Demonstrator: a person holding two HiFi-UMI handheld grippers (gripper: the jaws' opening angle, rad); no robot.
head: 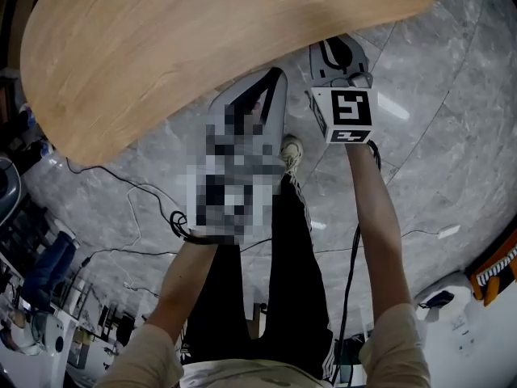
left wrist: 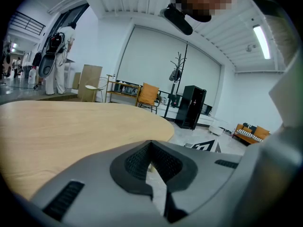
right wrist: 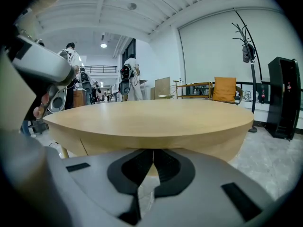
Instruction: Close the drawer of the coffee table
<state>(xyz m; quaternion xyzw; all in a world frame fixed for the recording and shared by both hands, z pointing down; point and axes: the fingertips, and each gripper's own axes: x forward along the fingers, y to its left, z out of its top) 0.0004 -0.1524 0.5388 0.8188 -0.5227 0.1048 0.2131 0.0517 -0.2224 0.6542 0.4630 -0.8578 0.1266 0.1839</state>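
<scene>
On marble floor, wooden coffee table

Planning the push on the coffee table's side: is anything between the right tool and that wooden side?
Nothing visible. The right tool, shut and empty, faces the coffee table side-on with only bare floor between them. Whether the drawer stands out cannot be told.

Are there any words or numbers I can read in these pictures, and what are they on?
None can be read.
The cube: only a black and white square pattern, no letters.
The black cabinet: a tiny mark, too small to read.
</scene>
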